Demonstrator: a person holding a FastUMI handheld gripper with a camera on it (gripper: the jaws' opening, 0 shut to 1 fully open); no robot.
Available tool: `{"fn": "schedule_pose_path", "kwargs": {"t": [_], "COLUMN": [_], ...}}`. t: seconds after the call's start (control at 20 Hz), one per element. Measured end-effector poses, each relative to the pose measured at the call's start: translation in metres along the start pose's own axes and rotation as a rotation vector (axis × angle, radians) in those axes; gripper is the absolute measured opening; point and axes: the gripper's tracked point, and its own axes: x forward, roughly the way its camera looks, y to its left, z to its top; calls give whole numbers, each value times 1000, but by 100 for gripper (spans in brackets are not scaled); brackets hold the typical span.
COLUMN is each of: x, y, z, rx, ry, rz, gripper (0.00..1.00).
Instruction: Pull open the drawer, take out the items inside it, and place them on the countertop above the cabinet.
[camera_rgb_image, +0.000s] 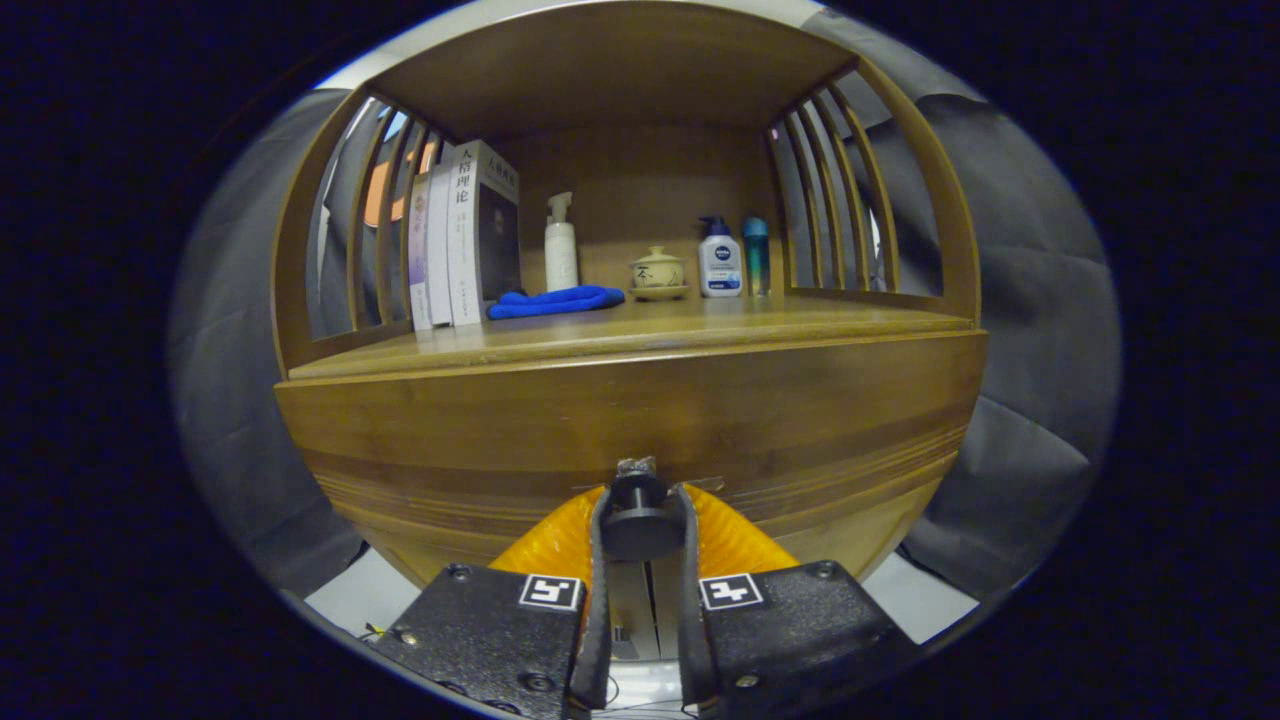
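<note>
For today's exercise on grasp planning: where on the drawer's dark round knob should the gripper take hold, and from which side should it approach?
Grip the knob across its round head, one finger on each side, coming straight on at the drawer front. The head flares wider than its neck, so closed fingers catch behind it when pulling. The gripper already brackets it this way.
</note>
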Motion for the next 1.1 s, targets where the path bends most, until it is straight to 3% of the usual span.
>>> {"fn": "schedule_pose_path", "kwargs": {"t": [1.1], "x": [-157], "y": [-20], "z": [-58], "rx": [-7], "ry": [15], "rz": [48], "gripper": [29]}}
